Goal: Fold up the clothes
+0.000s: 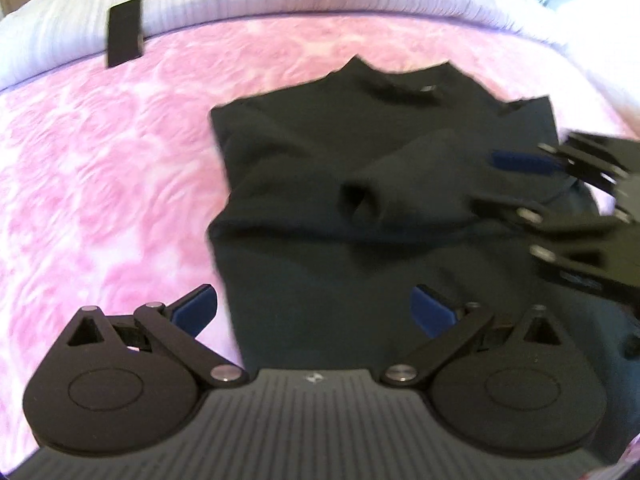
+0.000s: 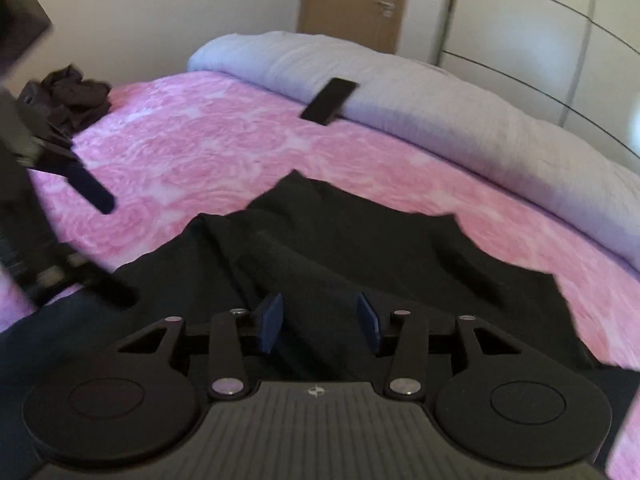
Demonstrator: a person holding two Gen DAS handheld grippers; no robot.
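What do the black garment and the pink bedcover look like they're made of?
Black garment: soft matte knit, probably cotton or fleece; it drapes in rounded folds with no shine. Pink bedcover: plush, faintly glossy fabric, possibly fleece or quilted polyester, with an embossed rose pattern.

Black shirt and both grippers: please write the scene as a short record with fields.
surface: pink bedspread
garment: black shirt, lying spread, sleeves folded in over the body
left gripper: open, above the shirt's lower edge, nothing held
right gripper: open, over the shirt, pads not pressing it
other clothes: dark pile at the far bed corner
phone: leaning on the white duvet
fold: partly done
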